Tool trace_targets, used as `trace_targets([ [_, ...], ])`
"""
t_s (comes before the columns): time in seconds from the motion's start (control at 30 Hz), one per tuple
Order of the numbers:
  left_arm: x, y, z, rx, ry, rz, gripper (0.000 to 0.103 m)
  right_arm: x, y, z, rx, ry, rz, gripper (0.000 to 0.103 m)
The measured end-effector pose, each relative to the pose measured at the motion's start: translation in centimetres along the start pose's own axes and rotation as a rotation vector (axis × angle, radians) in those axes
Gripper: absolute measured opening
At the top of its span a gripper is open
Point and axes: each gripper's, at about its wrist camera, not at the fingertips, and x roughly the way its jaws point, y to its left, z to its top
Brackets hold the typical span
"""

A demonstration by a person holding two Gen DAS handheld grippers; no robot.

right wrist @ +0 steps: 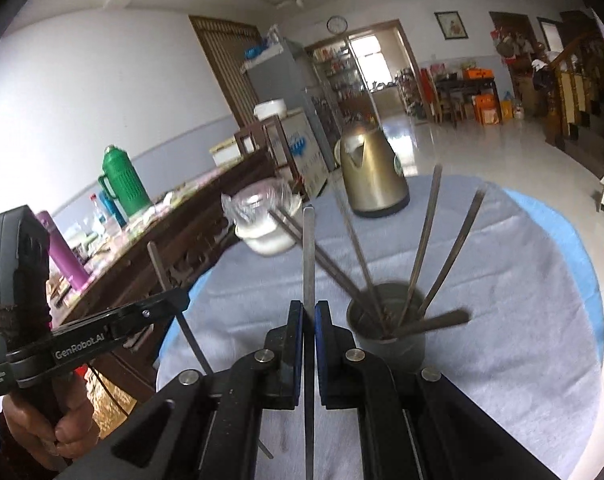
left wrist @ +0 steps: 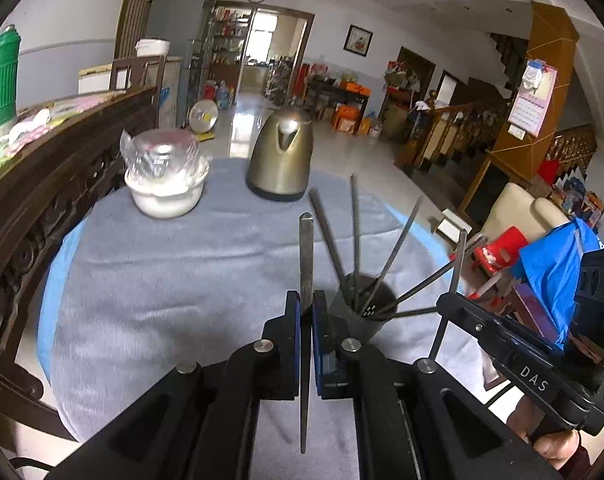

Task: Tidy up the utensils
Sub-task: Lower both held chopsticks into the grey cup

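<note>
Above the grey-clothed surface point(left wrist: 162, 280), each gripper's jaws clamp one thin, stiff metal chopstick point(left wrist: 305, 256) mid-shaft beside the dark cylindrical utensil holder point(left wrist: 361, 308); light, slippery, best pinched near centre.

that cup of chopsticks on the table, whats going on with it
A person holds a gripper in each hand and is sorting chopsticks into the dark cup, which already has several leaning in it. The left gripper is shut on one metal chopstick, and the right gripper is shut on another chopstick. Both sticks are held above the grey tablecloth near the cup, not yet in it. A kettle and a covered white bowl stand further back.
</note>
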Motion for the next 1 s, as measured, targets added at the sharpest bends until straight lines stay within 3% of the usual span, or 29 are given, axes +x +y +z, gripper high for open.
trace_targets([
  [0.57,0.2,-3.8,6.8,0.017,-0.199,-0.046,0.006,-1.7,-1.7,7.1,0.049,-0.240,-0.074,0.006],
  [0.77,1.4,-4.6,8.3,0.020,-0.270,-0.037,0.006,-1.3,-2.3,8.8,0.070,-0.325,-0.167,0.006],
  [1.0,3.9,-4.9,8.2,0.004,-0.290,-0.034,0.006,-0.4,-2.1,9.2,0.085,-0.392,-0.272,0.006],
])
